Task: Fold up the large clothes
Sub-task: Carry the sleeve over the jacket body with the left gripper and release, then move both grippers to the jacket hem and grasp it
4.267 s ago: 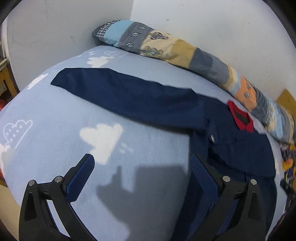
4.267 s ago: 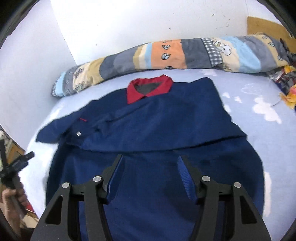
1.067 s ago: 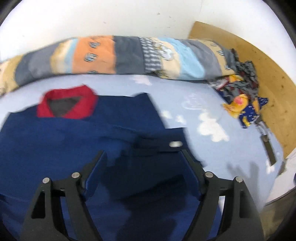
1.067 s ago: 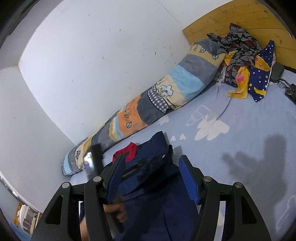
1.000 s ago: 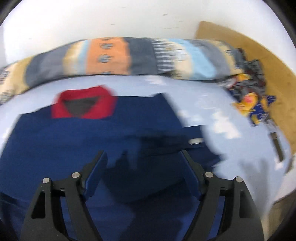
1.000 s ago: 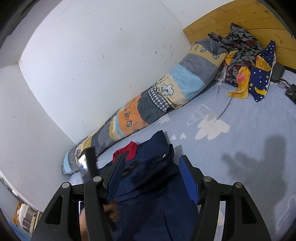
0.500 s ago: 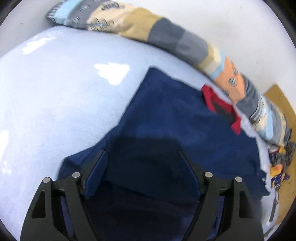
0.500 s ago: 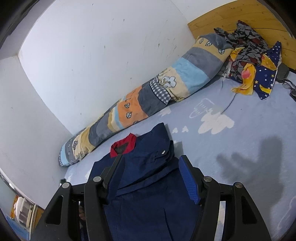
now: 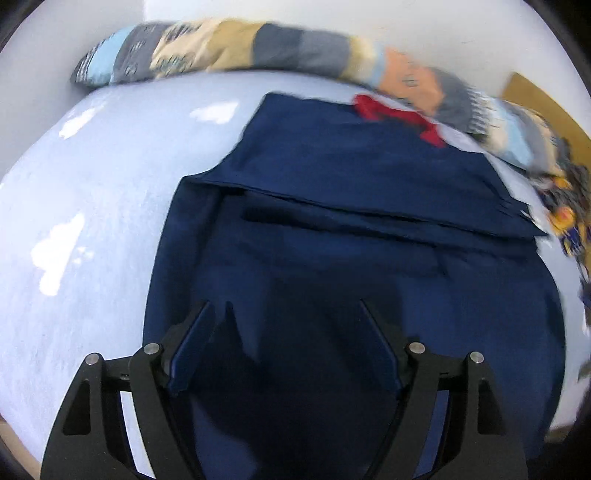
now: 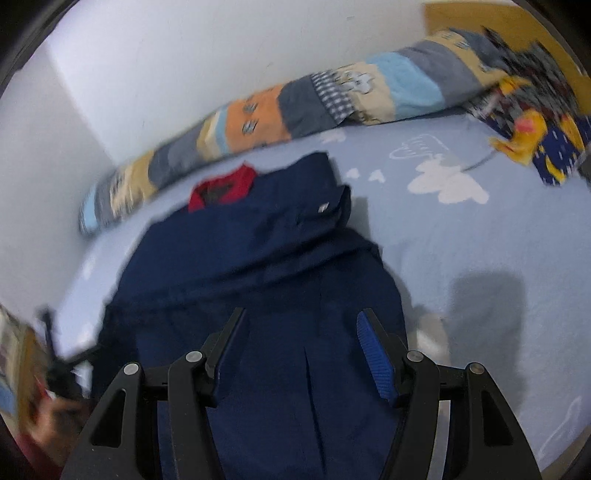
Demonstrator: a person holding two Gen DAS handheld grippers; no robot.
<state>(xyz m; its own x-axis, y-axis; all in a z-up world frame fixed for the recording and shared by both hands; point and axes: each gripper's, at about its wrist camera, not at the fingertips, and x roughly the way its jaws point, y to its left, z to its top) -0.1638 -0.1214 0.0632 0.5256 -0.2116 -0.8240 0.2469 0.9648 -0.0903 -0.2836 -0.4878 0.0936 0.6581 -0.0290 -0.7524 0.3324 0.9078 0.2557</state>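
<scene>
Left tool: jaws spread wide, nothing between the pads, hanging over the lower part of the navy garment.
Right tool: jaws parted, nothing gripped, likewise above the lower part of the garment.
Navy garment: flat on the bed, sleeves folded in across the chest, red collar at the far end near the long bolster.
Bed sheet: pale blue with white cloud prints, garment lying across its middle.
Left wrist view only: left edge of the garment with its folded sleeve line, bare sheet left of it, tool shadow dark on the cloth.
Right wrist view only: silver button on the folded sleeve, a hand at the lower left, blurred, with the other tool dark above it; tool shadow on the sheet right of the garment.
Bolster: patchwork of orange, grey, blue and beige, along the wall behind the collar.
Heap of patterned clothes: yellow, navy and dark pieces at the bolster's right end, against the wooden headboard.
In the way: nothing lying on the garment.
</scene>
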